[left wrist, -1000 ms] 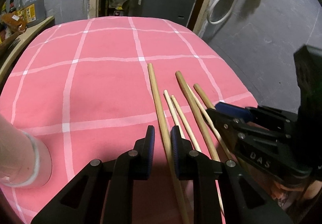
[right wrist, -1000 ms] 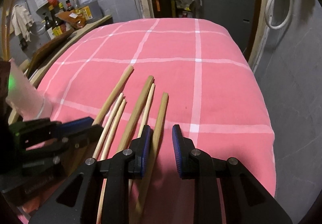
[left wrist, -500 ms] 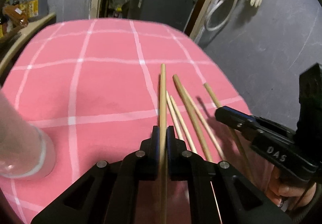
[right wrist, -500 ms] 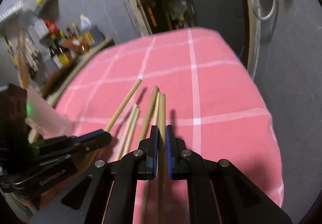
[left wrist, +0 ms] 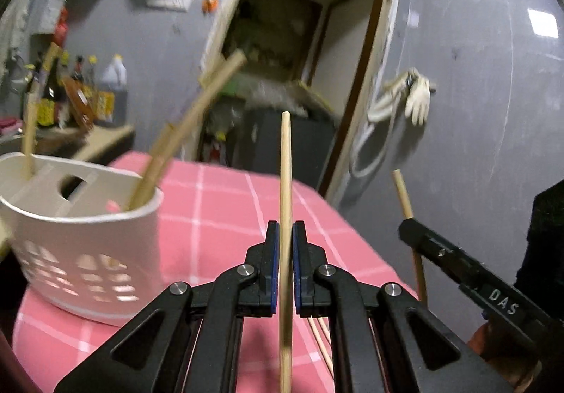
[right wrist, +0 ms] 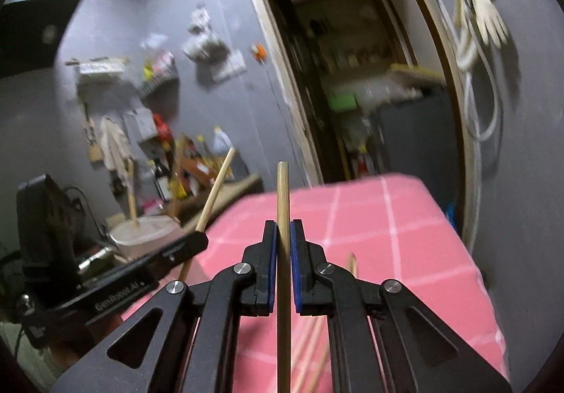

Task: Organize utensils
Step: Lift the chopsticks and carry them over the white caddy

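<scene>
My left gripper (left wrist: 285, 234) is shut on a thin wooden stick (left wrist: 285, 163) and holds it upright above the pink checked cloth (left wrist: 225, 216). A white perforated utensil basket (left wrist: 81, 248) stands to its left with wooden sticks (left wrist: 183, 132) leaning in it. My right gripper (right wrist: 283, 234) is shut on a thicker wooden stick (right wrist: 283, 192), also lifted off the cloth (right wrist: 387, 234). The right gripper shows in the left wrist view (left wrist: 405, 227). The left gripper shows in the right wrist view (right wrist: 201, 237), with the basket (right wrist: 144, 234) behind it. Several sticks (right wrist: 313, 350) lie on the cloth below, blurred.
A side counter with bottles (left wrist: 77, 93) stands left of the table. An open doorway (right wrist: 356, 82) with cluttered shelves is behind. A hose and glove (left wrist: 416, 100) hang on the grey wall to the right. The table edge (left wrist: 370, 252) drops off on the right.
Both grippers have lifted and tilted up with their sticks, off the cloth. The basket has come into view at the left. One second ago both grippers were open around the sticks.
</scene>
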Available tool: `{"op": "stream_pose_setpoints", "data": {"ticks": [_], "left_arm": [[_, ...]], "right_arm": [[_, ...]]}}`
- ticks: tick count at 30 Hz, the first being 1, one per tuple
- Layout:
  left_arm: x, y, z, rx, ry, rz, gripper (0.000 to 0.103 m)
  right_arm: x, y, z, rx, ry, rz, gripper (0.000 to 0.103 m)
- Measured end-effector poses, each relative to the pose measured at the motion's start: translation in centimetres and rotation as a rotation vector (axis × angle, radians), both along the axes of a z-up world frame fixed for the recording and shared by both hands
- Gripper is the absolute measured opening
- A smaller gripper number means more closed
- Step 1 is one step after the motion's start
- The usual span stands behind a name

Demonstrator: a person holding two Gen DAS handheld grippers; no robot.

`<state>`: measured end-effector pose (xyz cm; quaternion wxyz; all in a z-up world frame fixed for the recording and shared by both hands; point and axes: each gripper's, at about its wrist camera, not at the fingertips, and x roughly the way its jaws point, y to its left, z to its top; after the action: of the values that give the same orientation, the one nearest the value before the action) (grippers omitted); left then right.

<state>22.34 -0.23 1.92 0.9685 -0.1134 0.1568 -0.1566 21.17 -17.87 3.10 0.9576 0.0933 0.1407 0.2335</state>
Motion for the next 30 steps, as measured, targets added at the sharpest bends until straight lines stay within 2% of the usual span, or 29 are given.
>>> {"op": "stream_pose_setpoints", "data": {"ticks": [5, 10, 13, 17, 21, 25, 30], "left_arm": [[-2.2, 1.5, 1.8, -0.038, -0.099, 0.041, 0.004], [-3.1, 4.7, 4.7, -0.070, -0.171, 0.068, 0.004], [-3.0, 7.0, 6.2, -0.065, -0.204, 0.107, 0.004], [-1.9, 11.6, 7.7, -0.123, -0.214, 0.163, 0.004], [-0.9, 15.9, 8.6, -0.155, -0.244, 0.251, 0.004], [0.3, 19.5, 9.0, -0.194, -0.269, 0.334, 0.004], [1.4, 22.8, 8.7, -0.230, -0.290, 0.402, 0.004]], "right_arm": [[-0.9, 2.0, 1.8, 0.034, -0.130, 0.045, 0.005], [-0.6, 4.6, 3.8, 0.070, -0.214, 0.113, 0.005], [0.3, 6.8, 5.0, 0.077, -0.241, 0.167, 0.005], [2.1, 9.3, 6.4, 0.144, -0.246, 0.221, 0.005], [3.6, 11.6, 7.9, 0.210, -0.302, 0.252, 0.005], [5.4, 13.1, 8.5, 0.298, -0.361, 0.238, 0.005], [6.0, 13.9, 8.1, 0.323, -0.431, 0.153, 0.005]]}}
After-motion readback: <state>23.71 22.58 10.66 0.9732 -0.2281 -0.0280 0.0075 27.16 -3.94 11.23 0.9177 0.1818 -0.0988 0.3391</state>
